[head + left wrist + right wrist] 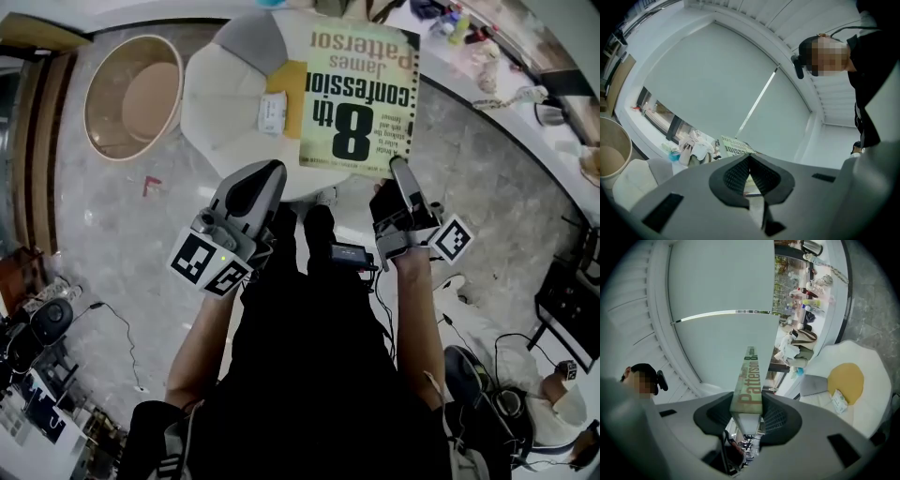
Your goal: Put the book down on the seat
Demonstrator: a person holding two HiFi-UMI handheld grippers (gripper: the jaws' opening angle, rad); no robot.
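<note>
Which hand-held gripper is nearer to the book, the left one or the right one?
Right. The right hand-held gripper clamps the book at its near edge. The left hand-held gripper is shut and empty, apart from the book, off its near left corner.

Bright even daylight, fisheye edges, sharp focus

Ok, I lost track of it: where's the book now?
Head view, upper right: the book is clamped in the right gripper, held over the white seat.
</note>
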